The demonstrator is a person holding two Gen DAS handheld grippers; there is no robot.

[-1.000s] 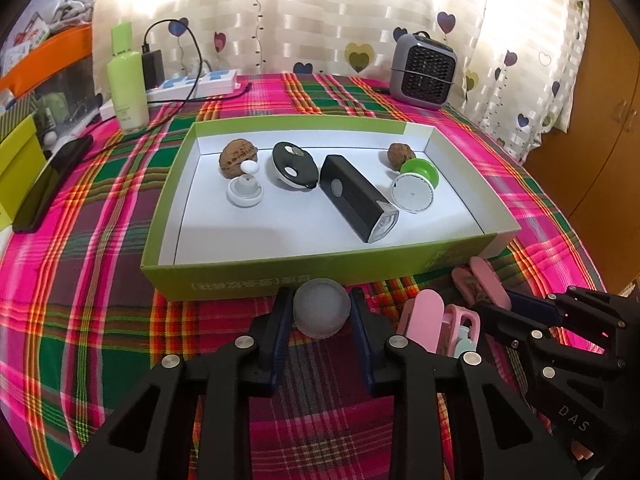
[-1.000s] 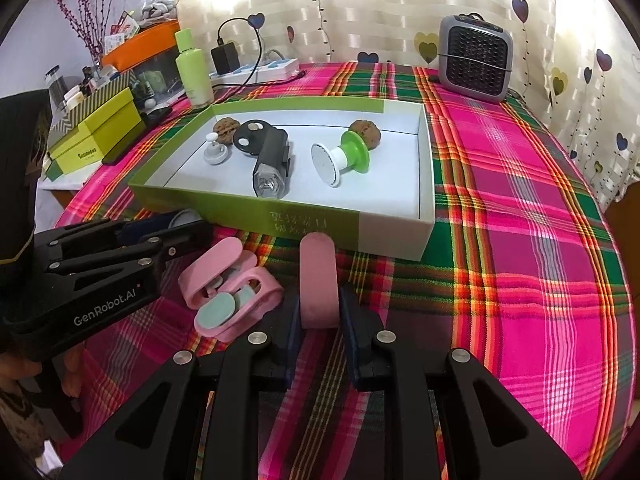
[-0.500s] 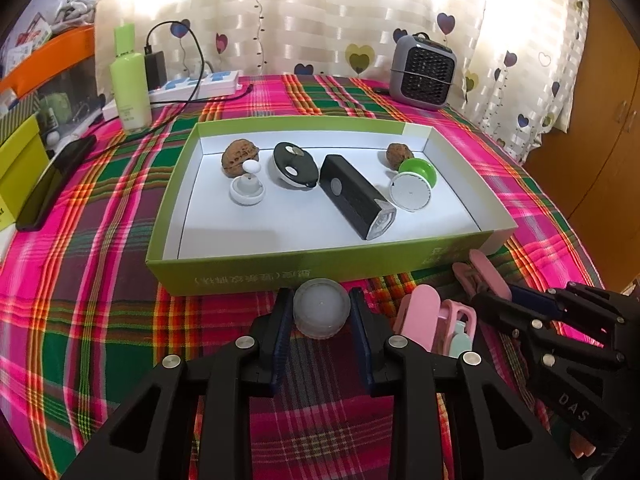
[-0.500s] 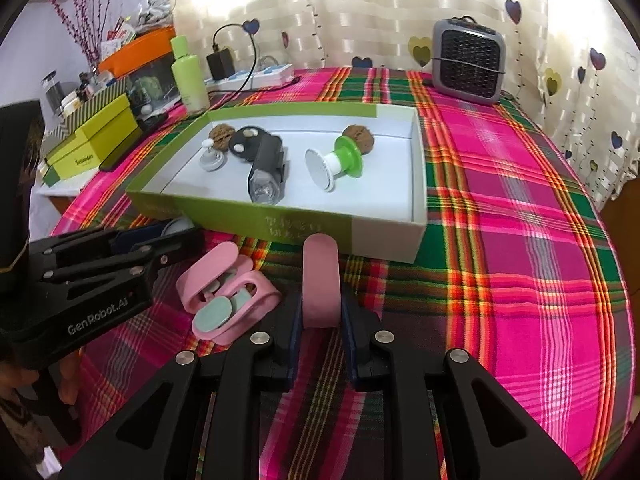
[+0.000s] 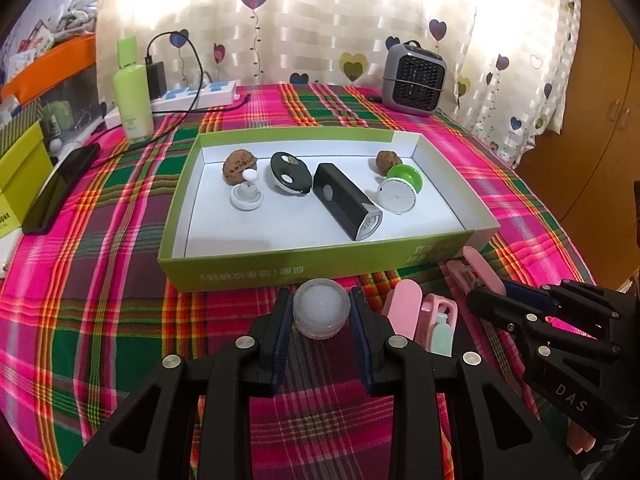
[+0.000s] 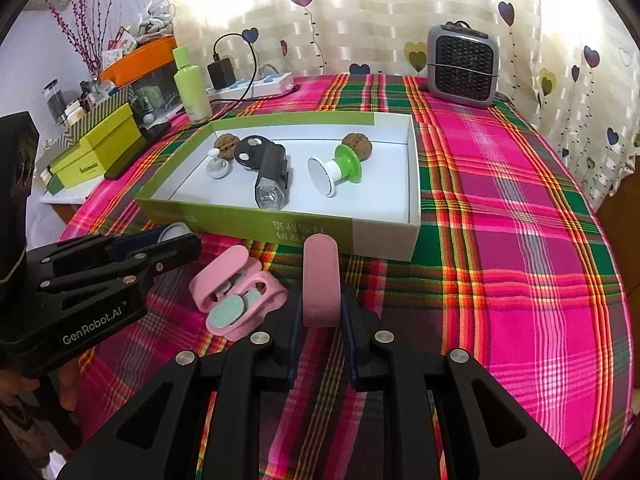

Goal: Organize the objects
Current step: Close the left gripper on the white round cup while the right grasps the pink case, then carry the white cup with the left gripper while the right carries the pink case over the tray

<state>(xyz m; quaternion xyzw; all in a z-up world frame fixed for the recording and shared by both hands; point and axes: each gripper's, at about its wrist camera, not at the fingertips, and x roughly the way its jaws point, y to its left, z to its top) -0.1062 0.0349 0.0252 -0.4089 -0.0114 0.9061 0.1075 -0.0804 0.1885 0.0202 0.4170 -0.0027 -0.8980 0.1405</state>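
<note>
My left gripper (image 5: 320,312) is shut on a small round translucent jar (image 5: 320,307), held just in front of the green box's (image 5: 280,274) near wall. My right gripper (image 6: 320,304) is shut on a flat pink clip (image 6: 320,276), also lifted close to the green box (image 6: 320,230). Inside the box lie two walnuts (image 5: 239,165), a white knob (image 5: 247,196), a black oval gadget (image 5: 290,172), a black flashlight (image 5: 346,206) and a green-and-white suction cup (image 5: 400,190). More pink clips (image 6: 236,296) rest on the plaid cloth between the grippers.
A grey mini heater (image 5: 414,80) stands at the back right. A green bottle (image 5: 132,96), power strip (image 5: 196,94) and charger cable sit at the back left. A black phone (image 5: 60,188) and yellow-green boxes (image 6: 100,148) lie at the left edge.
Both grippers have drawn back slightly and risen a little with their loads, so the box looks farther away. Nothing was let go or picked up.
</note>
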